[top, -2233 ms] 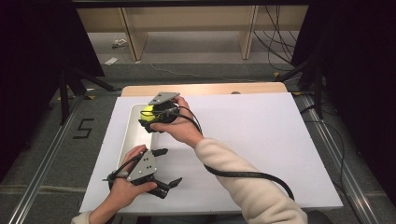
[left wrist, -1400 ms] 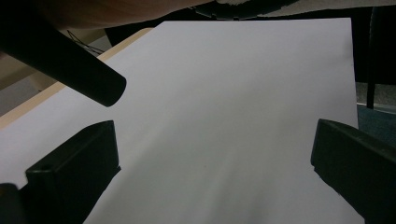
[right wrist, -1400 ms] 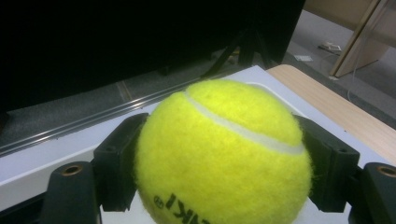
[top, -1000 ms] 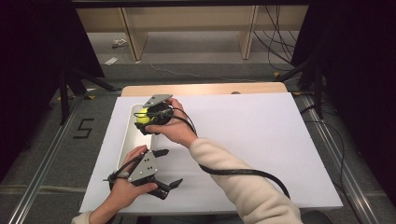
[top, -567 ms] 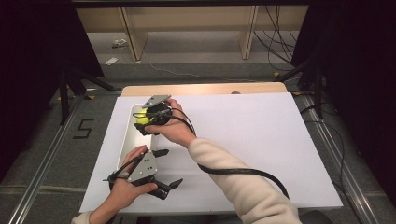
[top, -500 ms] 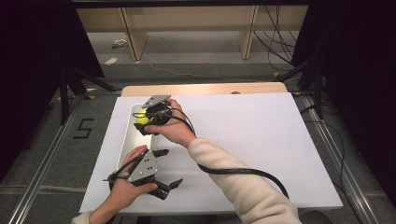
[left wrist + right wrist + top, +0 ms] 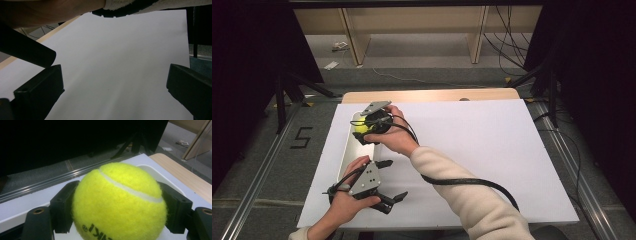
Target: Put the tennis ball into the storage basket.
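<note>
Where overhead hides it, tennis ball (image 7: 120, 202) between right gripper (image 7: 117, 207) jaws.

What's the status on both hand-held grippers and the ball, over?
Right hand-held gripper shut on tennis ball, over the white tray. Left hand-held gripper open, idle, low over the white sheet. Nothing blocking the tray.

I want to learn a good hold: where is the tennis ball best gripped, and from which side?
Across its widest middle, one jaw on each side, as the right gripper holds the tennis ball over the white tray. It is round, so coming from above probably keeps it from slipping.
</note>
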`<state>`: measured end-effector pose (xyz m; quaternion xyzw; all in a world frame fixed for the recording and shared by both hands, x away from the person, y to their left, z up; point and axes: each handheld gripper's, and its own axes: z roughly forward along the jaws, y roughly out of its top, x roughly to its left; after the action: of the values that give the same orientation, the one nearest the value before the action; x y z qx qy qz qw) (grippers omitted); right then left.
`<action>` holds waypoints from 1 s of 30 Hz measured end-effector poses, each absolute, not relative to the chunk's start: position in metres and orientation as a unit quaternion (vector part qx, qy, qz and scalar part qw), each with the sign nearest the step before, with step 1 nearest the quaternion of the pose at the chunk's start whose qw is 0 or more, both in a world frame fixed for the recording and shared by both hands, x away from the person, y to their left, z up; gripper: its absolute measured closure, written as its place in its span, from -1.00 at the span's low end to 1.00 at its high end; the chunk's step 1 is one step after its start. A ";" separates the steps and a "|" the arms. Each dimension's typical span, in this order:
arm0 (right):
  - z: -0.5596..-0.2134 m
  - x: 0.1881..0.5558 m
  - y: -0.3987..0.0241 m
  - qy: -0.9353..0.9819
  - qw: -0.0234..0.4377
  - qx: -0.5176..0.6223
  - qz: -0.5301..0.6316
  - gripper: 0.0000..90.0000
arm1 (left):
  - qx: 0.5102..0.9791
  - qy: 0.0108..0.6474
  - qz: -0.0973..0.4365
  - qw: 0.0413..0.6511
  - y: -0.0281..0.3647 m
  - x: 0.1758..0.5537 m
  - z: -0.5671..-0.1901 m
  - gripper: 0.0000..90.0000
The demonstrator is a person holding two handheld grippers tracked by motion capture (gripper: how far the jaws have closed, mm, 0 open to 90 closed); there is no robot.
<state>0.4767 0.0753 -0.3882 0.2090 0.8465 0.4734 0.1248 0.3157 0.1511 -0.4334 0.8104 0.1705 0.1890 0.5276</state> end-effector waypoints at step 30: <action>-0.398 0.482 0.086 0.854 0.114 0.209 0.462 -0.42 | 0.811 0.168 0.189 0.527 0.151 0.316 -0.433 -0.99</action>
<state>0.4817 0.0860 -0.3983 0.2090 0.8543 0.4619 0.1145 0.3156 0.1512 -0.4331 0.8113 0.1681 0.1890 0.5271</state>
